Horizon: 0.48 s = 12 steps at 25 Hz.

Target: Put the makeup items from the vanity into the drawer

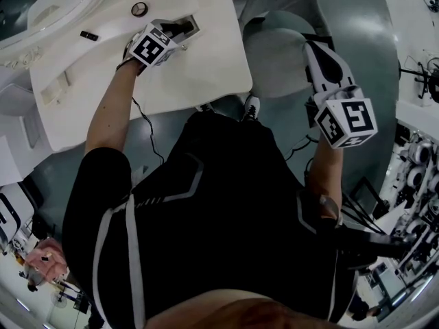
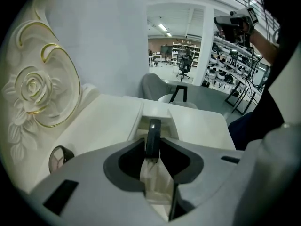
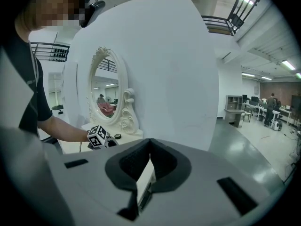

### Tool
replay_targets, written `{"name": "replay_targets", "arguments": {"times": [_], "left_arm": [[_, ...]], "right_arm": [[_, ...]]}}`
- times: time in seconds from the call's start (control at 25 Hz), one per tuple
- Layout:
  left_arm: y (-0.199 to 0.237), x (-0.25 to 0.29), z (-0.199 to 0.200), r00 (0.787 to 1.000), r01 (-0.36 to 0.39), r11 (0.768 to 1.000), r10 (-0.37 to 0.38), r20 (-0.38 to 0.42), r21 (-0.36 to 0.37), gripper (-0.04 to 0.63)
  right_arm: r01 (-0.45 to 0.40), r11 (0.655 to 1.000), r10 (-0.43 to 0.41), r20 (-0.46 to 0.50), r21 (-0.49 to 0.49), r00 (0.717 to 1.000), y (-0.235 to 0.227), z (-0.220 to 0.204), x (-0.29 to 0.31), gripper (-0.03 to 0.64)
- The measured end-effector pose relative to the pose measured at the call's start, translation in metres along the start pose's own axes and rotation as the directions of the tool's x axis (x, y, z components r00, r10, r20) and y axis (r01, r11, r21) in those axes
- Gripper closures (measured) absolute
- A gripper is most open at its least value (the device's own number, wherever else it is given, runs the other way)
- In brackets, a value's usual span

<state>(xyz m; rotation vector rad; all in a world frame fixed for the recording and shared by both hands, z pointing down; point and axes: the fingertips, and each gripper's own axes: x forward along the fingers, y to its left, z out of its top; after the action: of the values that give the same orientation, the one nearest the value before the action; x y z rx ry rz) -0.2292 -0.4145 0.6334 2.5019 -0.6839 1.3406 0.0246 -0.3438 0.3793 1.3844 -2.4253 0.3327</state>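
Note:
My left gripper (image 1: 184, 29) reaches over the white vanity top (image 1: 206, 67), shut on a slim black makeup stick (image 2: 152, 138). The stick stands on end between the white pads (image 2: 151, 173), right over a narrow open compartment (image 2: 156, 117) sunk in the vanity top. A round compact (image 1: 139, 9) lies left of the gripper on the vanity, and it shows as a compact (image 2: 59, 158) at the lower left in the left gripper view. A small black item (image 1: 89, 35) lies further left. My right gripper (image 1: 315, 43) hangs in the air off to the right of the vanity, jaws together, holding nothing.
An oval mirror with a carved rose frame (image 2: 33, 91) rises at the vanity's back. A grey stool (image 1: 278, 46) stands by the vanity's right edge, under the right gripper. A white wall panel (image 3: 155, 65) stands behind the vanity. Shelving racks (image 1: 418, 163) line the far right.

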Motion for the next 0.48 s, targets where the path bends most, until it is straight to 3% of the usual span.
{"name": "replay_targets", "arguments": {"times": [0.32, 0.48], "left_arm": [[0.002, -0.003, 0.006, 0.999, -0.011, 1.000, 0.011, 0.034, 0.017, 0.500], [0.002, -0.011, 0.016, 0.996, -0.008, 1.000, 0.008, 0.093, 0.005, 0.500]], "right_arm": [[-0.005, 1.000, 0.005, -0.006, -0.006, 1.000, 0.000, 0.000, 0.003, 0.611], [-0.012, 1.000, 0.012, -0.007, -0.022, 1.000, 0.001, 0.001, 0.003, 0.611]]}}
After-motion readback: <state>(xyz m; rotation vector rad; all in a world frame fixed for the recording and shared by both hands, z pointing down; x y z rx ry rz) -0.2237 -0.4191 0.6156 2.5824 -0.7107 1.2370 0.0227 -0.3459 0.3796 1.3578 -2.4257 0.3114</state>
